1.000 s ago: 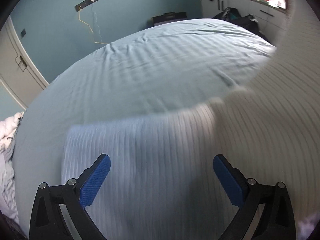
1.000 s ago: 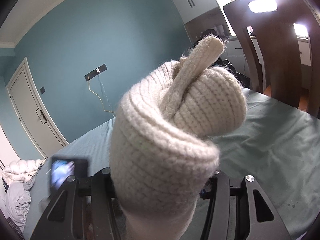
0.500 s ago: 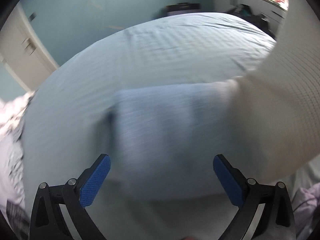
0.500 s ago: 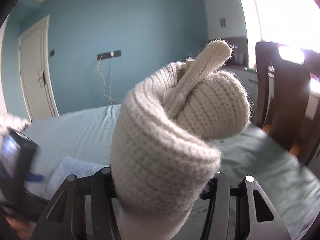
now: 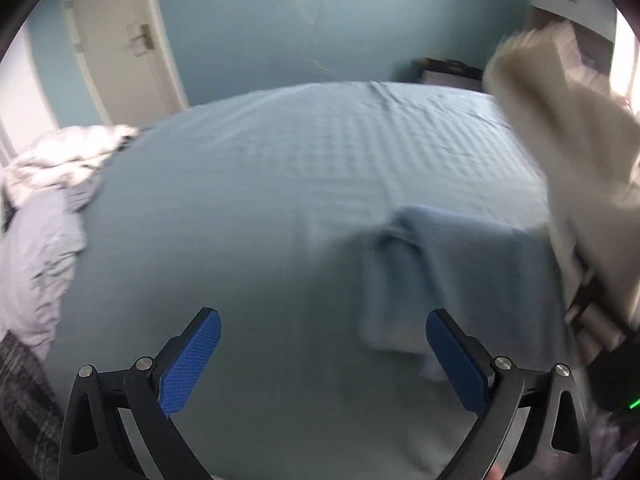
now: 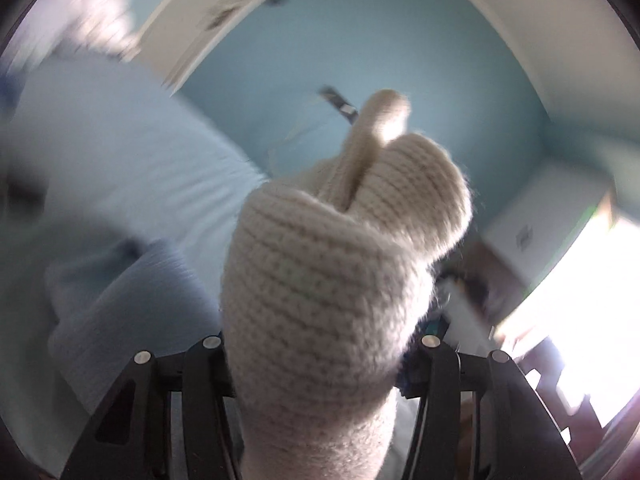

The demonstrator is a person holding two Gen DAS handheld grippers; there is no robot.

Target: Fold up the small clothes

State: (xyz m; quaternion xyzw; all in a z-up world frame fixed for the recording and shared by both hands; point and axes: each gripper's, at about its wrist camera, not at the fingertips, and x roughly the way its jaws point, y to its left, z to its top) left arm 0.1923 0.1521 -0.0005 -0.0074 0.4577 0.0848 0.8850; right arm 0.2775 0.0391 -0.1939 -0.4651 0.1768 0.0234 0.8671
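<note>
My right gripper (image 6: 320, 344) is shut on a cream knitted garment (image 6: 340, 264) that bunches up between its jaws and hides the fingertips. The same cream garment (image 5: 576, 152) hangs in the air at the right of the left wrist view. A folded light blue cloth (image 5: 460, 272) lies on the bed, blurred, ahead and right of my left gripper (image 5: 324, 356), which is open and empty above the sheet. The blue cloth also shows in the right wrist view (image 6: 132, 300), at the lower left.
The bed has a pale blue-green sheet (image 5: 280, 168). A crumpled white duvet (image 5: 44, 208) lies at the bed's left edge. A white door (image 5: 120, 40) and blue wall stand behind. A bright window (image 6: 568, 292) is at the right.
My left gripper has pulled back and swung left, so the blue cloth now sits ahead and to the right. My right gripper has tilted and swung with the cream garment still held.
</note>
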